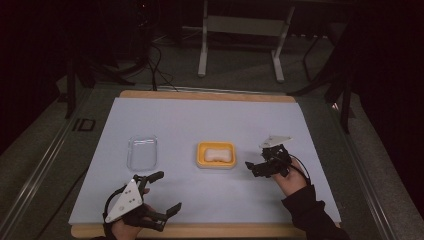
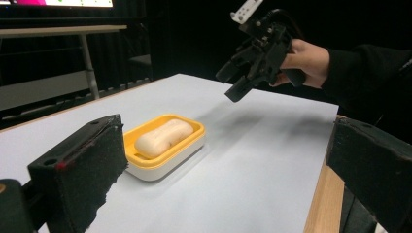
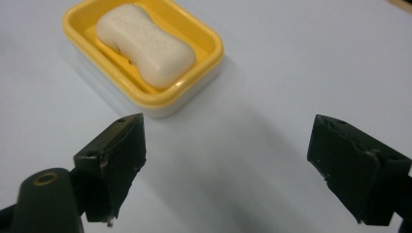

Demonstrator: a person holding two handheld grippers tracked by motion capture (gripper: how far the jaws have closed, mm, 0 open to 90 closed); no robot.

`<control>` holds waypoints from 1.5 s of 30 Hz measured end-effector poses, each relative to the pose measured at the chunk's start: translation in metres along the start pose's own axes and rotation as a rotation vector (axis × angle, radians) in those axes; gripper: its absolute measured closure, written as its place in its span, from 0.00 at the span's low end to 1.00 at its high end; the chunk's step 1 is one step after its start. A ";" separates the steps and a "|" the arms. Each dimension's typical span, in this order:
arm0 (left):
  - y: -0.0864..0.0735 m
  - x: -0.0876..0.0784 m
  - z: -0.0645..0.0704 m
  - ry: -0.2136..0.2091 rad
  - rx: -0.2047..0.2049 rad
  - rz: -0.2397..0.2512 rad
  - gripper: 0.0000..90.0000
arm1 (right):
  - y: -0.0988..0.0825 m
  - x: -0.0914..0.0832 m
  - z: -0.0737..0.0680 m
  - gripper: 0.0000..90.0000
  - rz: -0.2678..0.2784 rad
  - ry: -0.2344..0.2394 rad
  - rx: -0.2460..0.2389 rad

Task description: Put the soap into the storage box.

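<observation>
Yellow soap dish (image 1: 215, 154) cradles a pale waisted soap bar (image 1: 216, 153)

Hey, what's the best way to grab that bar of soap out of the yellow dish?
Probably from above, with the jaws closing across the narrow waist of the soap. It lies flat inside the yellow dish, whose raised rim blocks a sideways approach. The open right gripper is nearest.

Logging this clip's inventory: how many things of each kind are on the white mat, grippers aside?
Soap bar: 1
Yellow soap dish: 1
Clear lid: 1
Total: 3
</observation>
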State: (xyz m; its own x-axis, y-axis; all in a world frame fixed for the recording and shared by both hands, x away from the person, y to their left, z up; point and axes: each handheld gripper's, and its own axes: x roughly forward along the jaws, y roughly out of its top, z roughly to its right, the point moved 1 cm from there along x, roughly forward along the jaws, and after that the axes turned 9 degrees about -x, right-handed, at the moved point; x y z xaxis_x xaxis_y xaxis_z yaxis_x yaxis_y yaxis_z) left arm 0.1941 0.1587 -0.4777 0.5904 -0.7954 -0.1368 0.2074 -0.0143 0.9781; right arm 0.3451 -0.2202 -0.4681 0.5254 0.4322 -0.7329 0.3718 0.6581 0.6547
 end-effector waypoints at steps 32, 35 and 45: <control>-0.001 0.001 0.001 -0.003 0.002 -0.015 0.01 | -0.052 -0.044 -0.011 0.15 0.073 -0.101 0.151; -0.001 0.002 0.001 -0.008 0.003 -0.020 0.01 | -0.052 -0.044 -0.012 0.15 0.089 -0.099 0.154; -0.001 0.001 0.002 -0.013 0.004 -0.022 0.01 | -0.053 -0.040 -0.010 0.15 0.101 -0.093 0.155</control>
State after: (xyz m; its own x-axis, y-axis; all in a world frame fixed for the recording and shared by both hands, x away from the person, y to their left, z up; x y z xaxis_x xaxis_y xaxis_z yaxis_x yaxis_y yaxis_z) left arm 0.1929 0.1571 -0.4783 0.5755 -0.8028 -0.1561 0.2170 -0.0342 0.9756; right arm 0.2965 -0.2662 -0.4757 0.6319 0.4273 -0.6466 0.4232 0.5087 0.7498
